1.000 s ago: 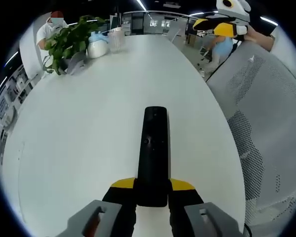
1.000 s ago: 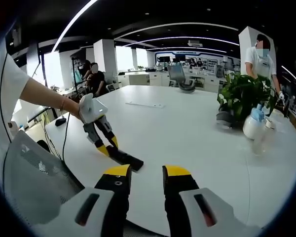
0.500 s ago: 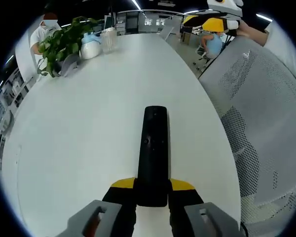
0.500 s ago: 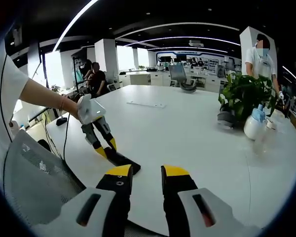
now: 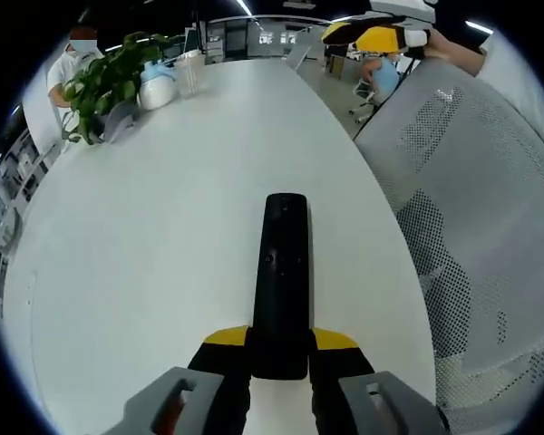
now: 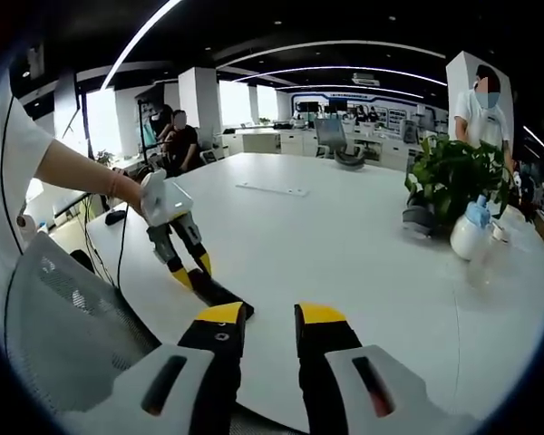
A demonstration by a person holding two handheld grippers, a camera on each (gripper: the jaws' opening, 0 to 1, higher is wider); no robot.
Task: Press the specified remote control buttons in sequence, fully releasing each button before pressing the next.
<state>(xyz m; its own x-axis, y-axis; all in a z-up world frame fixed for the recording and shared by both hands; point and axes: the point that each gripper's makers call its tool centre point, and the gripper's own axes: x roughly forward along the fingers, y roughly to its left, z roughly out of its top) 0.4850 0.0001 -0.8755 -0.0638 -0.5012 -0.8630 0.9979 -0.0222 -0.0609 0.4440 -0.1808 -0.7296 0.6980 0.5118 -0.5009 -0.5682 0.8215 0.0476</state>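
Left gripper (image 5: 279,349) jaws clamp the near end of the remote control (image 5: 282,272), which points to 12 o'clock over the white surface (image 5: 145,227). Right gripper (image 6: 263,319) jaws stand slightly parted, empty; we should lower them squarely and release fully.

1. An open-plan office with a dark ceiling crossed by long curved light strips (image 6: 281,50).
2. A large white oval meeting table (image 6: 344,236) fills the foreground, with a grey mesh office chair (image 5: 471,199) at its edge.
3. A potted plant (image 6: 449,177) and a white spray bottle (image 6: 470,231) stand on the table.
4. Rows of desks with monitors (image 6: 363,116) and swivel chairs (image 6: 331,140) line the back.
5. People sit and stand around the desks.
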